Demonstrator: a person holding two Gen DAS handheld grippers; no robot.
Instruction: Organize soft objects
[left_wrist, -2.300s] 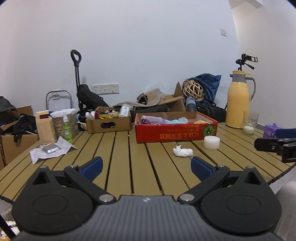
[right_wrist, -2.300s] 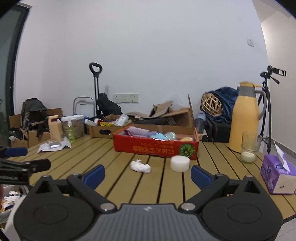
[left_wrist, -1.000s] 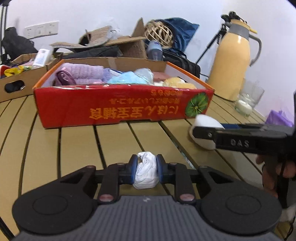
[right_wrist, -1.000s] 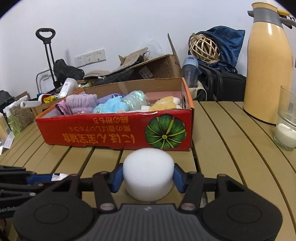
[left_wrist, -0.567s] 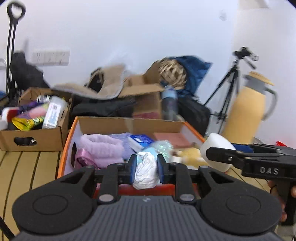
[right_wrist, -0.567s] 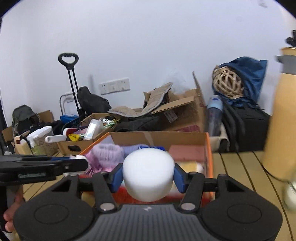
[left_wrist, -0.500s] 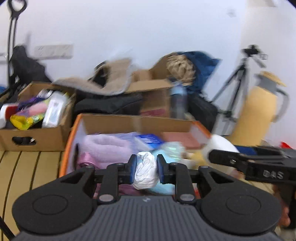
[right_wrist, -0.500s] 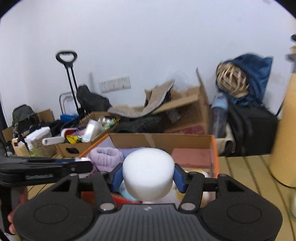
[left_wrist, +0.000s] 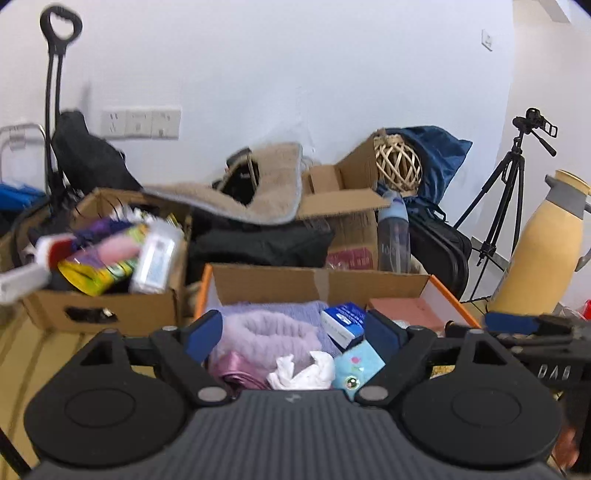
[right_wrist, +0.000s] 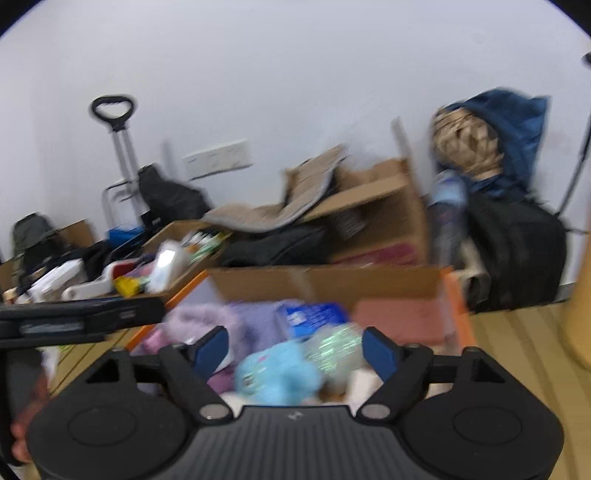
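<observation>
Hovering above the orange box (left_wrist: 448, 295), the left gripper (left_wrist: 293, 332) is spreading wide over the white cloth (left_wrist: 301, 374) lying inside; the right gripper (right_wrist: 295, 349) is gaping empty; lifting straight avoids snagging.

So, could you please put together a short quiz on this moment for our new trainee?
1. True or false: the left gripper is clamped on the white cloth.
2. Where does the white cloth lie?
A. on the table slats
B. in the red box, beside the lilac towel
C. in the brown box of bottles
3. Fill in: the right gripper has its jaws ____ above the blue plush toy.

Key:
1. False, its jaws stand apart.
2. B
3. open
</observation>
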